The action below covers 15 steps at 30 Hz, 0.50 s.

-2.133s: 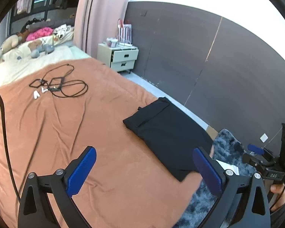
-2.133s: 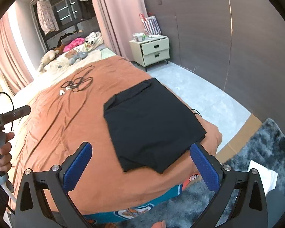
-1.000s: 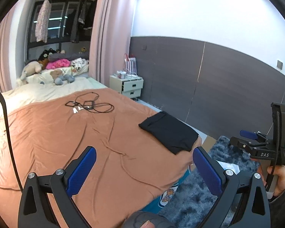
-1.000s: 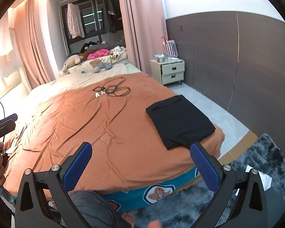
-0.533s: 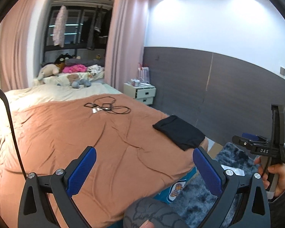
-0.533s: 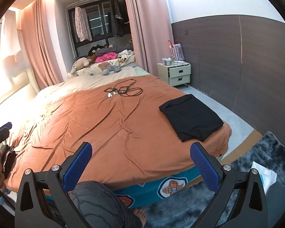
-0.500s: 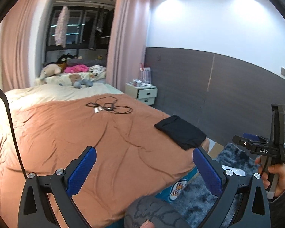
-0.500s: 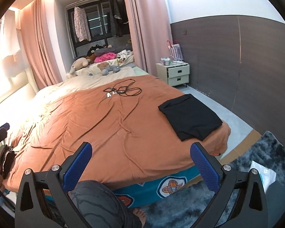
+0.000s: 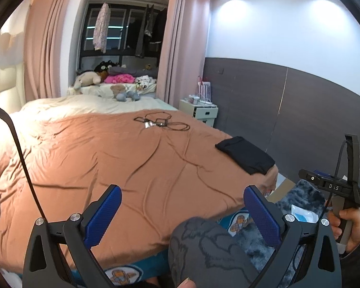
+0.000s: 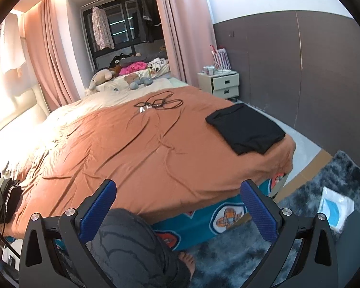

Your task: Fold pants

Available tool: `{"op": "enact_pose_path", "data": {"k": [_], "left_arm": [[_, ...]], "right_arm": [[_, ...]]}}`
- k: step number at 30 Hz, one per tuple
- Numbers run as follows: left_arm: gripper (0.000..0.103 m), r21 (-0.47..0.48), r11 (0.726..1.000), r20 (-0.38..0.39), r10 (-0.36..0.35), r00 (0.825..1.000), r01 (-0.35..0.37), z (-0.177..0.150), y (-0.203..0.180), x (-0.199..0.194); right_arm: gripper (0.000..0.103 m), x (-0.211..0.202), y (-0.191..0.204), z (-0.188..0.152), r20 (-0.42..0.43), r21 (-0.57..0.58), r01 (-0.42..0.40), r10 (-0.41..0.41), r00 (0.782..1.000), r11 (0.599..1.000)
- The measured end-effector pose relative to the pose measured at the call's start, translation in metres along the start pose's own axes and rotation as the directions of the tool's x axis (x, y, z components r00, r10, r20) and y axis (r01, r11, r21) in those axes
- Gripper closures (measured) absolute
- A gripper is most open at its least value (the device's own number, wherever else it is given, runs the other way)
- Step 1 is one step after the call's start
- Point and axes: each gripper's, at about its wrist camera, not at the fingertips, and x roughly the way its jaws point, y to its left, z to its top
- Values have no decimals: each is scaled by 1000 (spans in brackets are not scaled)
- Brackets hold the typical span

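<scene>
**Right wrist view: pants lie folded at the bed's corner, both tools held back**

Right wrist view shows the black pants (image 10: 246, 129) lying as a flat folded packet on the orange bedspread (image 10: 136, 148), at the bed's far right corner, their near edge close to where the cover drops over the side. The right hand-held gripper (image 10: 177, 206) is spread wide and holds nothing; it hangs off the foot of the bed, well apart from the pants, over the person's patterned knee (image 10: 124, 244). From the left wrist view, the left hand-held gripper (image 9: 182, 212) is likewise wide and empty, also well apart from the pants (image 9: 246, 154).

By the look of the packet, the folding appears finished, or nearly so.

Risks from here, as a judgement:
- The pants sit close to the bed's corner edge, so a tug on the bedspread or a brush from a passing tool could slide them off toward the grey rug (image 10: 324, 192).
- The bedspread is soft and creased, so pressing beside the packet could tilt it and loosen the layers.
- A tangle of black cables (image 10: 159, 103) lies on the bed beyond the pants, further toward the pillows; reaching that way could snag them.
</scene>
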Motion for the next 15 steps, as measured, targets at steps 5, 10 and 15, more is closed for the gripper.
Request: {"op": "enact_pose_path", "data": {"k": [5,10,15], "left_arm": [[0,8,1000,15,20,1000,-20,-15,0,-10],[0,5,999,13,39,999,-39,-31,1,-18],[0,-24,998,-11,52,999,-52,-49,7,-20]], "right_arm": [[0,-5,6,-13,-5,26,-11,11,1000,1000],[0,-9,16,-20,-25,5,-13,13,1000,1000],[0,-12,24,-27,-37,-6,-20,20,999,1000]]}}
